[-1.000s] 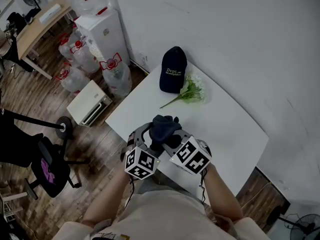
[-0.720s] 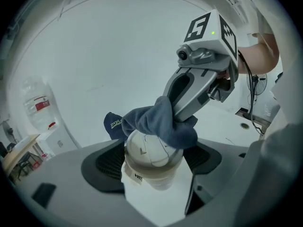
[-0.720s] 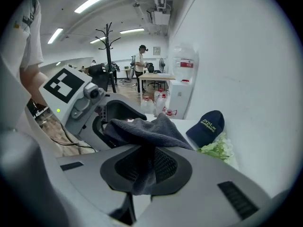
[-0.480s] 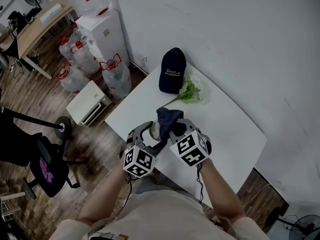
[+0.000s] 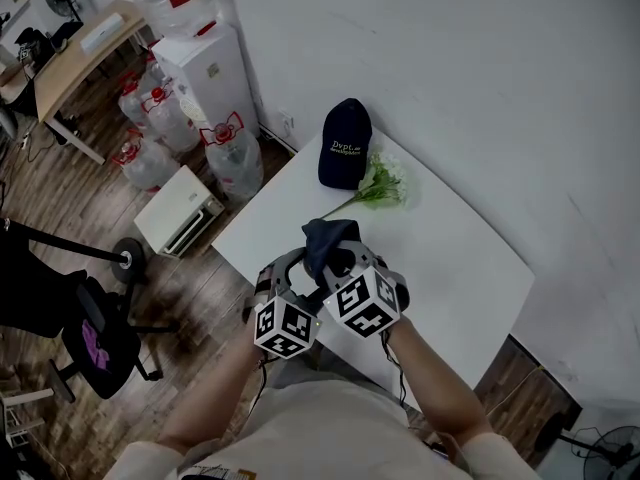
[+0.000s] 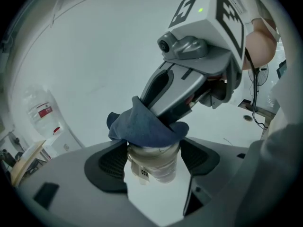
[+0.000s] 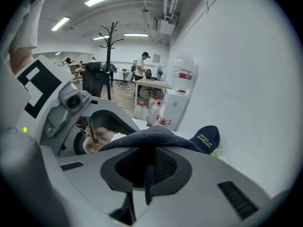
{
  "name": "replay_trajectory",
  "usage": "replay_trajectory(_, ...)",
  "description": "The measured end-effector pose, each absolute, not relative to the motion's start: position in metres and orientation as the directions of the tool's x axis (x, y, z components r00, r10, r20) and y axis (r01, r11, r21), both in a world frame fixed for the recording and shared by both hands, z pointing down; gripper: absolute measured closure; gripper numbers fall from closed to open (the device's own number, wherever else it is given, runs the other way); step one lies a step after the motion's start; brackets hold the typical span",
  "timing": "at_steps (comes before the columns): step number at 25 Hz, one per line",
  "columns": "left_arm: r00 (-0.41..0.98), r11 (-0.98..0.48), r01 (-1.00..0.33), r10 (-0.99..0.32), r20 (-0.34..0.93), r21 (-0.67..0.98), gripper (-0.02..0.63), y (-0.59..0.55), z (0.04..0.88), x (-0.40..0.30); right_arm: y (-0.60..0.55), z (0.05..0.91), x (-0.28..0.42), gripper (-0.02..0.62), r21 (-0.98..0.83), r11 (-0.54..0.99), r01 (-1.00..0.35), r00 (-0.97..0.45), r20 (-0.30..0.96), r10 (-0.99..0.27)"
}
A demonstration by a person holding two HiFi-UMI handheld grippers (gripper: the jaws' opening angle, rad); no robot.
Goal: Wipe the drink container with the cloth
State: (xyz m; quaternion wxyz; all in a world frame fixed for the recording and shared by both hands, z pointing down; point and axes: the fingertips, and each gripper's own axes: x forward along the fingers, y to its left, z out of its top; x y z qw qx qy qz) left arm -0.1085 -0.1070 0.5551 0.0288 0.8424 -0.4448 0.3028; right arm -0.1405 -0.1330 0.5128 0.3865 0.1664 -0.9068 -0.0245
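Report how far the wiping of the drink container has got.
Done: the left gripper holds the drink container, its jaws having just been closing on it, and the right gripper is clamped on the dark blue cloth. In hand: the cloth covers the container's top. Left: the lower wall with its label is uncovered, so wiping there looks outstanding.

We see a dark blue cloth (image 5: 325, 240), a cloudy whitish drink container (image 6: 156, 170) and a white bench (image 5: 450, 258). The left claw (image 6: 154, 162) and right claw (image 7: 149, 167) are grey, black-padded, with black-and-white square-patterned cubes (image 5: 285, 326). The cap (image 5: 344, 143) is navy, the flowers (image 5: 380, 186) green and white.
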Motion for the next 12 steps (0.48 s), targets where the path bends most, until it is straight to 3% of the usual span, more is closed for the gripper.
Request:
replay_trajectory(8,0.442,-0.627,-0.745,-0.719,0.537,-0.227,0.241,-0.103,0.556,-0.108,-0.099,0.513,-0.121,0.538,0.023,0.970,-0.242,-0.680,0.709,-0.186)
replay_trajectory(12,0.448,-0.631,-0.742,-0.718,0.533,-0.225,0.241,-0.104,0.555,-0.107,-0.107,0.511,-0.101,0.538,0.019,0.954,-0.298,-0.663,0.715,-0.221)
